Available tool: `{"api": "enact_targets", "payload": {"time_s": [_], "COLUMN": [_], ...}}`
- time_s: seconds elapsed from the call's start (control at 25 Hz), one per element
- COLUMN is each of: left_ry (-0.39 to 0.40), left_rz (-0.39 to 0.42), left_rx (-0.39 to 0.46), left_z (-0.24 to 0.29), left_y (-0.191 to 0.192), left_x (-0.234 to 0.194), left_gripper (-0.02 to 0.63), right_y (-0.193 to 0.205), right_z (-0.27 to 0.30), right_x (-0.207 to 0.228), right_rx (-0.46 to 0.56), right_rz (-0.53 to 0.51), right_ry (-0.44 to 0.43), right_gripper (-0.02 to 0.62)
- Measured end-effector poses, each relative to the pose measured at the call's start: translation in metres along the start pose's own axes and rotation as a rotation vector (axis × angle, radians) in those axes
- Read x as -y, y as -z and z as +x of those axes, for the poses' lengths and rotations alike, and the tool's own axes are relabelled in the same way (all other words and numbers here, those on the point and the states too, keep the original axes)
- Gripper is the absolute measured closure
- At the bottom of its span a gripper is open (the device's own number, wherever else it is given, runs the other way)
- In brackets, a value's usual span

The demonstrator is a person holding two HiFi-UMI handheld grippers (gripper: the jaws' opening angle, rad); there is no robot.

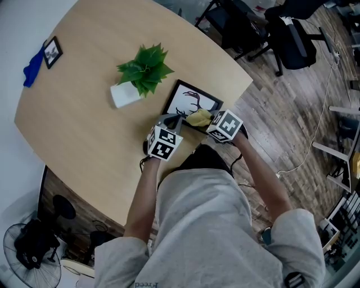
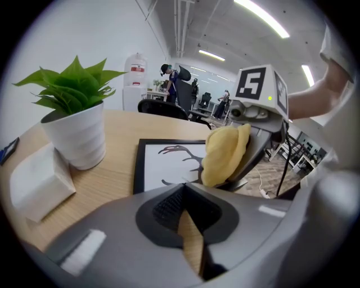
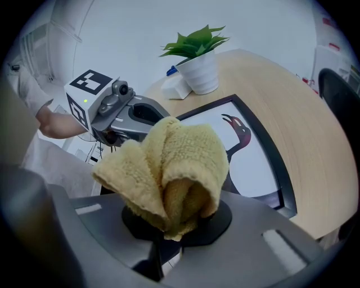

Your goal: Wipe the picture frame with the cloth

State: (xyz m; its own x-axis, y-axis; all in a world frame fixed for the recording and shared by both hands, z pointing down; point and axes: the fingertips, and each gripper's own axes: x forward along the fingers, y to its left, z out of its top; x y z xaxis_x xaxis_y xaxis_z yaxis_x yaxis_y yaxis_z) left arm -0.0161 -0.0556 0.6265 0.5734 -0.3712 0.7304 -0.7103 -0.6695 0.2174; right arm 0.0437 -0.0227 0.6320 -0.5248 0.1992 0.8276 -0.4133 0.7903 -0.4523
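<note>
A rounded table (image 1: pixel 84 129) of pale wood stands on a plank floor, with dark office chairs (image 1: pixel 292 36) far right. The picture frame (image 1: pixel 190 101), black-edged around a white print of an antlered deer, lies flat near the table's right edge, close to the person. Just left of it are a potted plant (image 1: pixel 144 68) in a white pot and a white box (image 1: pixel 125 94).

The right gripper (image 3: pixel 174 224) is clenched on a bunched yellow cloth (image 3: pixel 169 166), which it holds over the frame's near right corner. No view shows whether the cloth touches the glass. The left gripper (image 2: pixel 184 188) hangs just beside it at the frame's near edge. Its jaws are closed tip to tip with nothing in them, and only table wood shows through the slit behind the tips.

Only the head view shows a small second frame (image 1: pixel 52 52) and a blue cloth (image 1: pixel 32 68) at the table's far left edge, and a floor fan (image 1: pixel 27 253) below. Only the left gripper view shows ceiling strip lights (image 2: pixel 261 17) and the office far behind.

A red label on a white cylinder (image 2: pixel 136 68) in that office is too small to read. The only other marks are the black squares on the gripper cubes.
</note>
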Motion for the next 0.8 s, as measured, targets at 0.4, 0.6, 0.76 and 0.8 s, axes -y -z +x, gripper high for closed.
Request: {"api": "enact_targets", "payload": {"time_s": [0.4, 0.6, 0.76, 0.8], "left_ry": [-0.111, -0.121, -0.121, -0.118], "left_rz": [-0.005, -0.014, -0.037, -0.041], "left_rx": [-0.01, -0.02, -0.015, -0.014], "left_z": [-0.023, -0.026, -0.026, -0.025], "left_y": [0.011, 0.018, 0.019, 0.018], "left_x": [-0.027, -0.04, -0.039, -0.039], "left_gripper": [0.554, 0.554, 0.554, 0.554], "right_y": [-0.005, -0.012, -0.031, -0.038], "right_z": [0.003, 0.006, 0.013, 0.016], "right_x": [-0.001, -0.001, -0.002, -0.003], "right_rx": [-0.084, -0.076, -0.061, -0.056], "right_rz": [-0.061, -0.053, -0.065, -0.074], "right_ry": [-0.067, -0.092, -0.102, -0.104], "right_gripper": [0.557, 0.557, 0.557, 0.557]}}
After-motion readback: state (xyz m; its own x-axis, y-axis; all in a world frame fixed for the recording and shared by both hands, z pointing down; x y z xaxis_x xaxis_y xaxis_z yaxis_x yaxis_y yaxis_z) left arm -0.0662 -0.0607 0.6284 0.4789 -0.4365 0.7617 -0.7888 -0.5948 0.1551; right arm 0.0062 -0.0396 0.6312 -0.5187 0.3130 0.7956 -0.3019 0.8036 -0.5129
